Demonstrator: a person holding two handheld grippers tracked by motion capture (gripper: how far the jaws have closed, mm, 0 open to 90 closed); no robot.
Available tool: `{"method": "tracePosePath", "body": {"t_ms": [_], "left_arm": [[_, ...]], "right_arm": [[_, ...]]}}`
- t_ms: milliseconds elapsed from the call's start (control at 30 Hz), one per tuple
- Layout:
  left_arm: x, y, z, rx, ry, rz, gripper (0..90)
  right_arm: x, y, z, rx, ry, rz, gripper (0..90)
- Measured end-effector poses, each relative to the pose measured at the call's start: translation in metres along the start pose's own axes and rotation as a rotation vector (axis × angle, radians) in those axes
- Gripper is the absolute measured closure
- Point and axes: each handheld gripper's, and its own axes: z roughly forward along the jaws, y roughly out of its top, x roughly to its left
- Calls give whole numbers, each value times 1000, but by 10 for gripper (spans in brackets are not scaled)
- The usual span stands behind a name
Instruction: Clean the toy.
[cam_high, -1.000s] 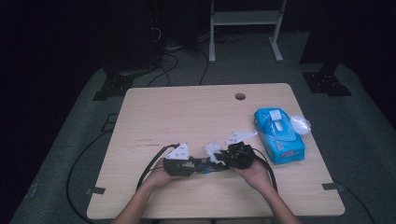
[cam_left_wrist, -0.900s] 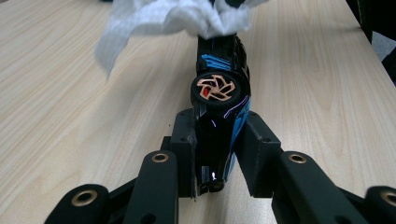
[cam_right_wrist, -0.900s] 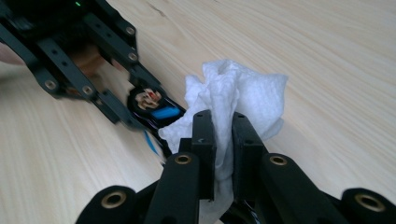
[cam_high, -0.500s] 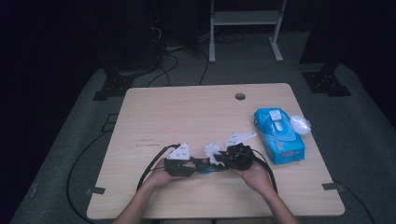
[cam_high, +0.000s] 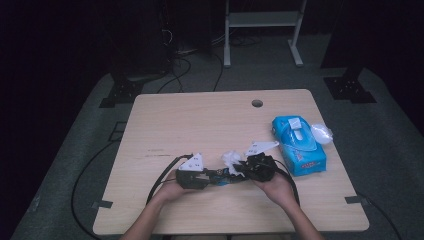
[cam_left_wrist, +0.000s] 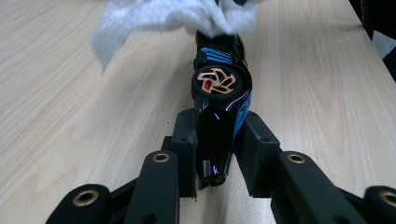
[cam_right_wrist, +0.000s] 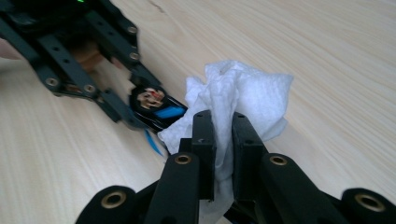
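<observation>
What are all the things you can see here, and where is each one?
toy car: one, black with blue stripes and a copper wheel, clamped in the left gripper.
wipe: one, white, crumpled, pinched in the right gripper, lying against the car.
wipes pack: one, blue, right side of the table.
table: one, light wood, with a round hole near the far edge.
cables: several, black, floor beyond the table.
left gripper: black, shut on the car.
right gripper: black, shut on the wipe.

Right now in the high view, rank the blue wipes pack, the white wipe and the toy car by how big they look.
1. blue wipes pack, clearly largest.
2 and 3. white wipe and toy car: unsure. Both are small and partly hidden between the left gripper and right gripper, so I won't rank them.
</observation>
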Motion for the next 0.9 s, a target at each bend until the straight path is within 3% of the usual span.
{"method": "tracePosePath", "body": {"t_ms": [100,200,400,533,667,800,900], "left_arm": [[0,0,0,-2,-1,-3,702],[0,0,0,-2,-2,-3,702],[1,0,0,0,-2,-2,702],[1,0,0,0,-4,-3,703],[1,0,0,2,-3,-1,703],[1,0,1,-3,-7,-3,703],[1,1,2,0,-6,-2,703]], "right_arm": [[5,3,5,6,5,-24,816],[-2,3,0,17,-13,-25,816],[-25,-11,-18,22,-90,41,816],[-16,-9,-16,21,-100,-3,818],[-18,-10,-18,17,-85,0,818],[-25,-19,-26,9,-124,30,818],[-21,-16,-26,25,-153,-6,818]]}}
